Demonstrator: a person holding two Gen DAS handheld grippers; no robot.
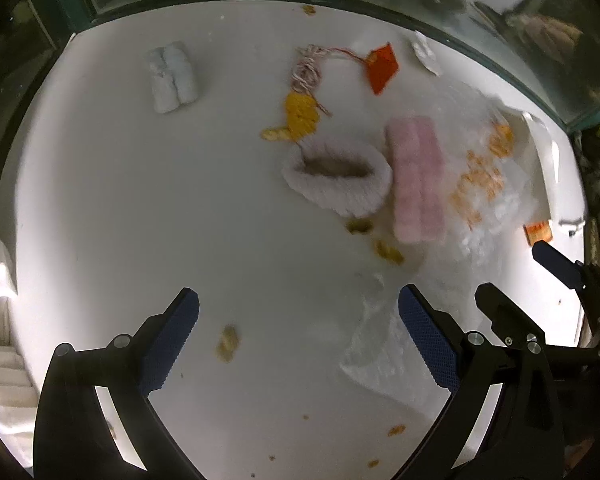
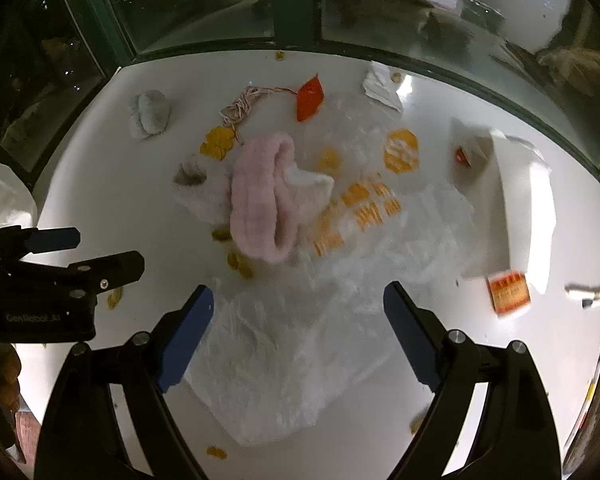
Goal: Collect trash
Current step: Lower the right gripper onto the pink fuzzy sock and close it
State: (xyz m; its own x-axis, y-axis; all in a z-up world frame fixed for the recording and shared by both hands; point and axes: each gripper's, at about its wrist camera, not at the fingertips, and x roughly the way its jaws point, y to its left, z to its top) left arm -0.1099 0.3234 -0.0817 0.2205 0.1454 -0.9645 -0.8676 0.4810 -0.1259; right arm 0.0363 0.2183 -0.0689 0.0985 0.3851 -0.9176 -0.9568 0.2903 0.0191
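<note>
Trash lies scattered on a white round table (image 1: pixel 140 200). A clear plastic bag with orange print (image 2: pixel 300 320) is spread in front of my right gripper (image 2: pixel 298 312), which is open and empty above the bag's near end. My left gripper (image 1: pixel 298 316) is open and empty over bare table, with an orange crumb (image 1: pixel 227 342) between its fingers. The bag's edge (image 1: pixel 380 344) lies by its right finger. A red paper tag on string (image 1: pixel 382 66), orange peel bits (image 1: pixel 300 114) and a crumpled white paper (image 2: pixel 382 86) lie farther back.
A pink fuzzy roll (image 1: pixel 416 180) and a white fuzzy ring (image 1: pixel 336 180) lie mid-table. A rolled white cloth (image 1: pixel 174 76) sits far left. A white box (image 2: pixel 516 200) and a small orange packet (image 2: pixel 508 290) lie right. Dark windows ring the far edge.
</note>
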